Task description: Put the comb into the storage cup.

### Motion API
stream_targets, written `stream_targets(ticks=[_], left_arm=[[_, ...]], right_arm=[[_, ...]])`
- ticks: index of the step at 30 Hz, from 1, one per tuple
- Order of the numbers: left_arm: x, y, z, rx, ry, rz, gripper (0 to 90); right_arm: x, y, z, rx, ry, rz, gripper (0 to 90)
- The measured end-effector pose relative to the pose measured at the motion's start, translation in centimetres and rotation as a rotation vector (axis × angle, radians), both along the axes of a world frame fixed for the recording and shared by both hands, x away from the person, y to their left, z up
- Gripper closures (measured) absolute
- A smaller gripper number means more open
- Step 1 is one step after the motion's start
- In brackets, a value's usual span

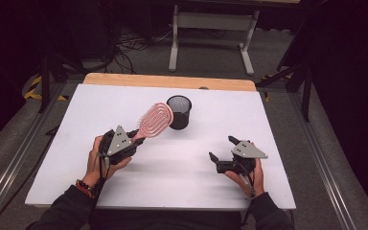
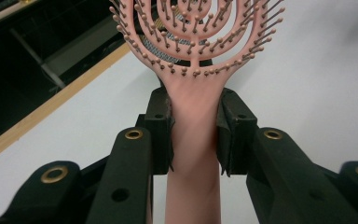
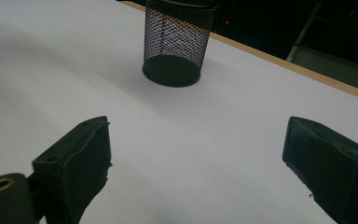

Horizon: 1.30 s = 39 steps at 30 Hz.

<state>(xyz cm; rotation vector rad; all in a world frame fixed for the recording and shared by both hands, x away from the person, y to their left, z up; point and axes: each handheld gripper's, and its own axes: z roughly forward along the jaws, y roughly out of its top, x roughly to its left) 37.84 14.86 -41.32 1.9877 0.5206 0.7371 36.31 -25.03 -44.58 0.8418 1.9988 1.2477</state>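
In the left gripper view the top edge is cutting off the pink hairbrush (image 2: pixel 193 70) head, and the bottom edge its handle end. The brush is hiding most of the mesh cup (image 2: pixel 168 49) behind it. In the right gripper view the mesh cup's rim is running off the top edge.

Pink hairbrush (image 2: pixel 193 140) with pink ball-tipped bristles, black mesh cup (image 3: pixel 177 44), white table top (image 1: pixel 182 167) with light wood edge, black jaws.
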Motion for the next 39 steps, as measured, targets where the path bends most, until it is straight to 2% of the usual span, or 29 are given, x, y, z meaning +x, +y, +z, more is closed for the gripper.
stream_targets(ticks=[11,24,34,35,37,39], left_arm=[[0.2,-0.4,0.4,-0.109,-0.067,-0.020,69.8],[0.7,-1.1,0.4,-0.161,-0.096,-0.025,69.8],[1.0,-1.6,0.3,-0.183,-0.103,-0.039,69.8],[1.1,-1.8,0.2,-0.185,-0.106,-0.040,69.8],[1.2,-1.9,0.2,-0.189,-0.103,-0.043,69.8],[1.4,-2.1,0.2,-0.192,-0.108,-0.046,69.8]], right_arm=[[0.1,-0.1,0.0,0.011,-0.006,-0.012,8.2],[0.4,-0.3,0.3,0.024,-0.001,-0.020,7.7],[0.8,0.2,3.0,0.097,-0.016,-0.025,7.1],[0.9,0.4,3.7,0.126,-0.019,-0.019,6.9],[1.0,0.8,4.4,0.133,-0.026,-0.013,6.8],[1.2,1.6,5.3,0.143,-0.038,0.015,6.8]])
